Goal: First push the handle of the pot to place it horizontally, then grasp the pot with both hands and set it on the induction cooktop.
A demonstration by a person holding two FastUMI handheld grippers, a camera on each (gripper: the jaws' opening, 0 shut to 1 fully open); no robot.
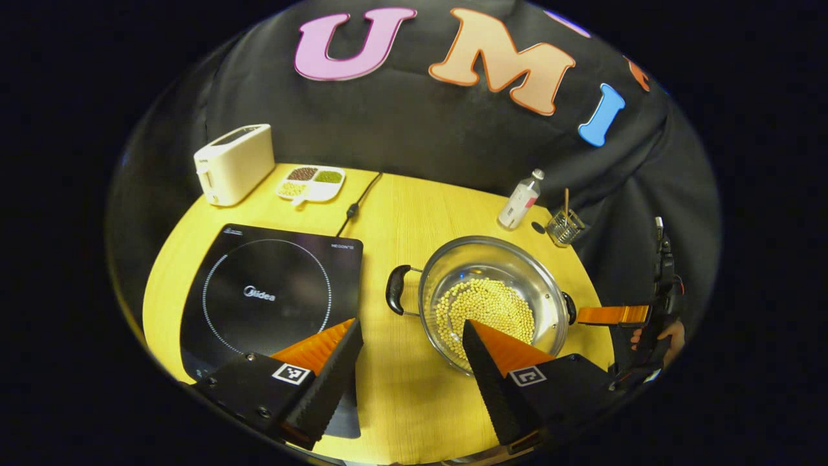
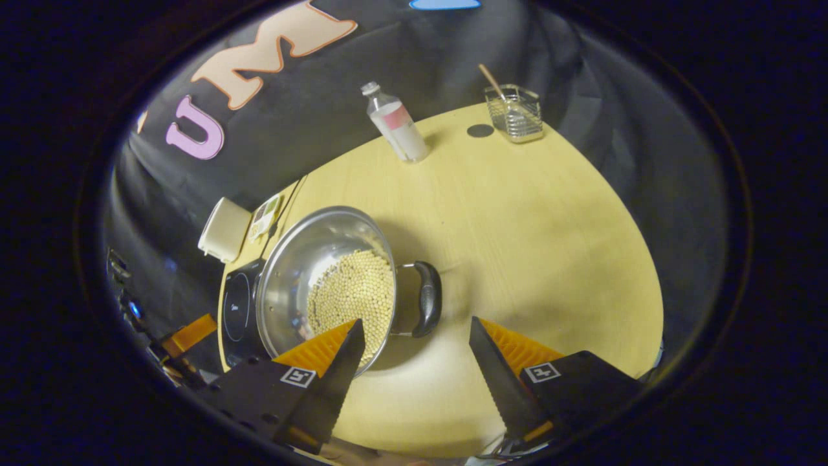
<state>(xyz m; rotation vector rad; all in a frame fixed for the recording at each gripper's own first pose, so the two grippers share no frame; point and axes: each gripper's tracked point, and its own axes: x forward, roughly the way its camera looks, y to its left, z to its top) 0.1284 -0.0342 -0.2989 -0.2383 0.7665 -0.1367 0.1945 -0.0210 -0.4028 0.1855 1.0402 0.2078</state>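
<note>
Left gripper view, going left to right: a cream toaster [image 1: 233, 164] sits at the far left corner of the yellow tabletop [image 1: 401, 213], and just right of it is a white divided dish [image 1: 311, 182] with three kinds of beans or grains in it. Nearer than those is the black induction cooktop [image 1: 272, 294], its cord [image 1: 359, 199] running off toward the far edge. The left tool [image 1: 410, 344] hangs over the near edge with its fingers spread wide and nothing between them; one finger sits over the cooktop's near right corner, the other over the near rim of the pot.

The steel pot [image 1: 493, 300] stands on the tabletop right of the cooktop, apart from it, with a heap of pale soybeans [image 1: 485, 309] inside. Its two black handles [image 1: 397, 290] point left and right, so it's lying horizontal in this view. Behind the pot there's a small plastic bottle [image 1: 521, 199], a dark round spot on the wood, and a clear container [image 1: 565, 226] with a stick in it. At the far right the right tool [image 1: 614, 315] reaches in toward the pot's right handle, with a hand [image 1: 669, 340] behind it.

In the right gripper view, the right tool [image 2: 414, 343] is also wide open, empty, and the pot's handle [image 2: 427, 298] sits just beyond the gap between the fingers, not touched as far as I can tell. The pot [image 2: 304, 259] here is tilted in the picture, with the cooktop [image 2: 236, 307] past it.
</note>
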